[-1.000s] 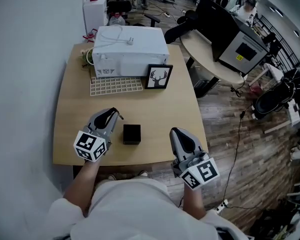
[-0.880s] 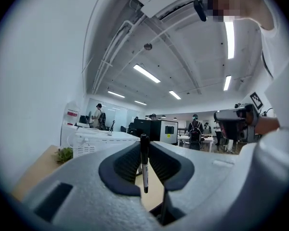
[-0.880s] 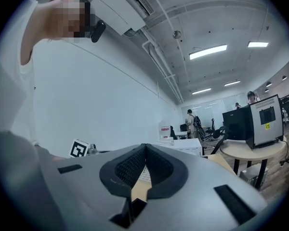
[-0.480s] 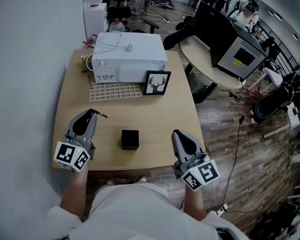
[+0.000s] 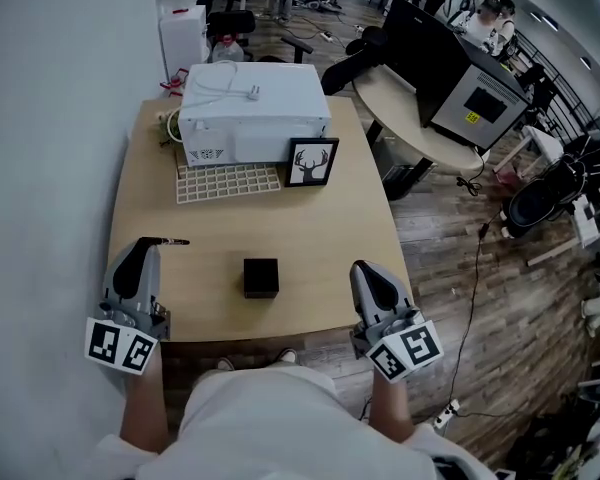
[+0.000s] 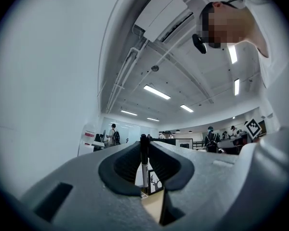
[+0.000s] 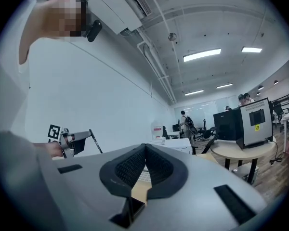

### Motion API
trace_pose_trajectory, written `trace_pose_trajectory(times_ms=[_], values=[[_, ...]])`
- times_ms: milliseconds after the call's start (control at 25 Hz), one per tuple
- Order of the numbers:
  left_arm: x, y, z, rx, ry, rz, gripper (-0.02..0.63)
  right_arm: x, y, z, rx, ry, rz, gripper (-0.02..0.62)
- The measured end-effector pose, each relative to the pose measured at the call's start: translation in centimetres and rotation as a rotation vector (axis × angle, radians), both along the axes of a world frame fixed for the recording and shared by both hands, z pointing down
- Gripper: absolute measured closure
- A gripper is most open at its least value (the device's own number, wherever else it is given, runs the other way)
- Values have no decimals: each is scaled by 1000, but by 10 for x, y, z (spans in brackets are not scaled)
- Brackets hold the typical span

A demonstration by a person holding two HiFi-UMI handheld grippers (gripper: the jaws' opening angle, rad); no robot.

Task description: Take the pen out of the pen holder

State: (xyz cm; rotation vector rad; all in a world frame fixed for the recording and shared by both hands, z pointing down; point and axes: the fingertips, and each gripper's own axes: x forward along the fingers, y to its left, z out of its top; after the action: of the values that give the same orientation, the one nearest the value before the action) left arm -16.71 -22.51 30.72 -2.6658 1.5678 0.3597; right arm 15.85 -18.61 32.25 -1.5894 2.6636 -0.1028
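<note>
With the slim black pen (image 5: 170,241) pinched in the closed jaws of my left gripper (image 5: 143,246), well apart from the small black cube-shaped pen holder (image 5: 261,277) at its 3 o'clock, I judge the extraction done. Only setting the pen down could remain. My right gripper (image 5: 368,280), jaws shut on nothing, hovers at the holder's 3 o'clock. A white boxy appliance (image 5: 252,108), a framed stag picture (image 5: 312,161) and a cream lattice mat (image 5: 229,181) sit toward 12 o'clock on the light wooden table (image 5: 340,218), obstructing nothing.

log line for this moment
left claw: shut on pen | right claw: shut, empty | pen: out of holder
</note>
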Motion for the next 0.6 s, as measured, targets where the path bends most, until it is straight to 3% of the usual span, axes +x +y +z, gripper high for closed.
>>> trace_pose_trajectory(times_ms=[360, 600], values=[[-42, 31, -9, 23, 4, -62, 545, -11, 12, -3, -2, 16, 20, 592], [-57, 39, -2, 16, 8, -55, 545, -31, 29, 2, -16, 29, 20, 592]])
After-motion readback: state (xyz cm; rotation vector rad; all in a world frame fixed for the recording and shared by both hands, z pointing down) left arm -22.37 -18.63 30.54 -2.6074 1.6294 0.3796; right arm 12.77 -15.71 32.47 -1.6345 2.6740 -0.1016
